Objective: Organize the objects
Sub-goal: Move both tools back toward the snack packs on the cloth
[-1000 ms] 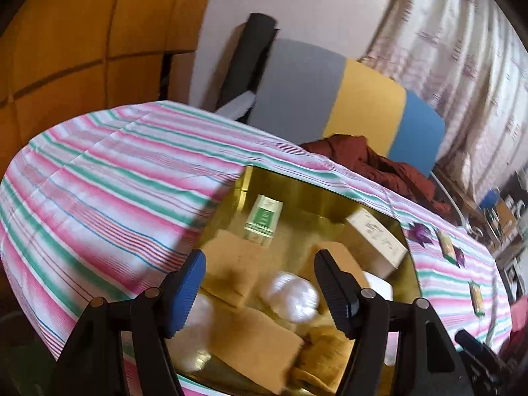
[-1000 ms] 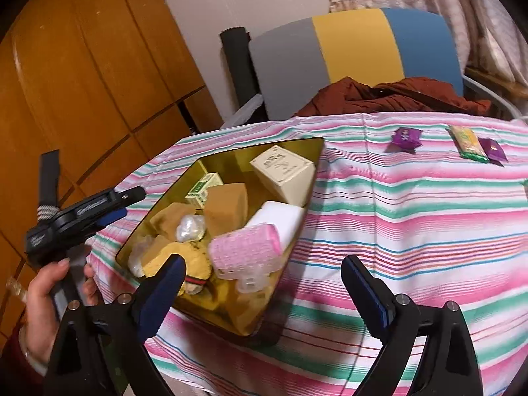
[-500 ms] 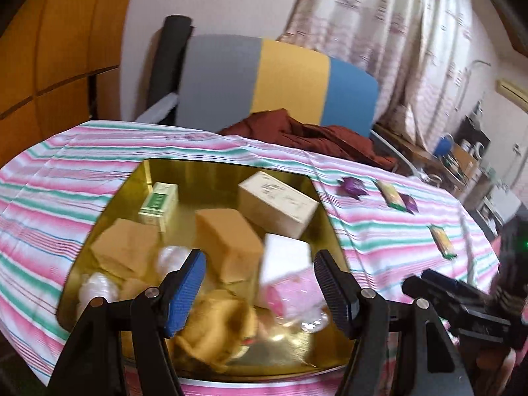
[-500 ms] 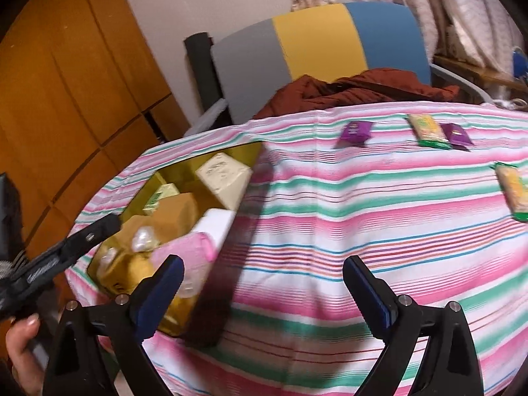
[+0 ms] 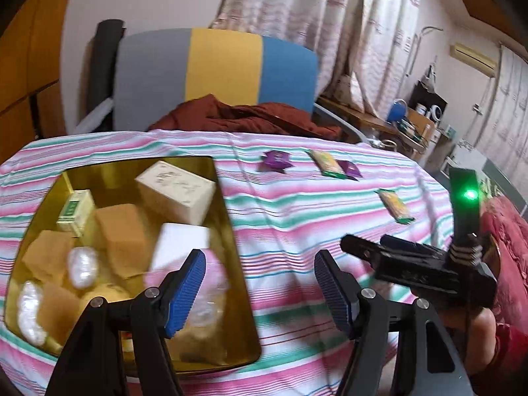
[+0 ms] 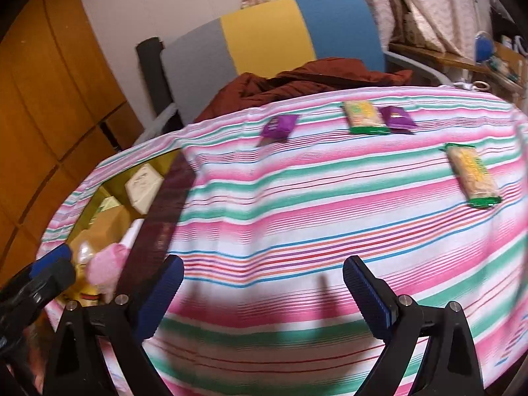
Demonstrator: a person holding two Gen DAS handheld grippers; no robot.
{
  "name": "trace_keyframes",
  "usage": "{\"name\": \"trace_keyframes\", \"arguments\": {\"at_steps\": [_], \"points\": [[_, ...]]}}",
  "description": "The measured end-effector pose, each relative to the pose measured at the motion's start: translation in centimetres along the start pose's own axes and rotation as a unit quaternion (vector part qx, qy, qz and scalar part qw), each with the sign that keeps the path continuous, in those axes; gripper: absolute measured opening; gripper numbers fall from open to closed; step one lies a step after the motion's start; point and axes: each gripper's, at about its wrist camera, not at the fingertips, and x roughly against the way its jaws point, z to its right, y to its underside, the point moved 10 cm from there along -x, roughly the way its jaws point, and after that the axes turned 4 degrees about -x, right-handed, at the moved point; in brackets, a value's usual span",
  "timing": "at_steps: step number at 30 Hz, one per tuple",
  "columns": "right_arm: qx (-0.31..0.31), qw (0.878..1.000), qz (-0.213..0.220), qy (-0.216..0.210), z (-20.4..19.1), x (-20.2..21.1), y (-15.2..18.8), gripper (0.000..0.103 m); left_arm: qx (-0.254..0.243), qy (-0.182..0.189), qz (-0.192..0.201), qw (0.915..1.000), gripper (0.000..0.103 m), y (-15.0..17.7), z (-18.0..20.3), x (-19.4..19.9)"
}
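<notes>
A gold tin box [image 5: 231, 217] [image 6: 165, 204] sits at the left of the striped table, filled with small cartons, tan blocks, white wrapped pieces and a pink roll [image 5: 211, 274]. Loose on the cloth lie two purple packets [image 6: 279, 126] [image 6: 397, 118] and two green-edged snack bars [image 6: 364, 117] [image 6: 472, 175]. My left gripper [image 5: 259, 292] is open over the tin's right edge with nothing between its fingers. My right gripper [image 6: 264, 292] is open above bare cloth, well short of the packets. In the left wrist view the right gripper's body [image 5: 419, 267] shows at the right.
A chair with a grey, yellow and blue back [image 5: 214, 66] holds a rust-red cloth [image 5: 250, 115] behind the table. Wooden cabinets [image 6: 43, 99] stand at the left, curtains and a cluttered desk [image 5: 406, 122] at the right. The tablecloth drops off at the near edge.
Both views have swung to the right: the tin has slid leftward and the packets on the cloth have come into fuller view. Both grippers stay open and empty.
</notes>
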Motion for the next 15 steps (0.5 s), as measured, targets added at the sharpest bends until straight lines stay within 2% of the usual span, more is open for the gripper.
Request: {"name": "trace_keyframes", "arguments": {"at_steps": [8, 15], "points": [[-0.025, 0.996, 0.008, 0.079, 6.4, 0.0, -1.7, 0.098, -0.023, 0.032, -0.023, 0.9989, 0.070, 0.6, 4.2, -1.8], [-0.054, 0.992, 0.010, 0.110, 10.7, 0.4, -2.0, 0.098, -0.043, 0.055, -0.046, 0.9965, 0.070, 1.3, 7.4, -3.6]]}}
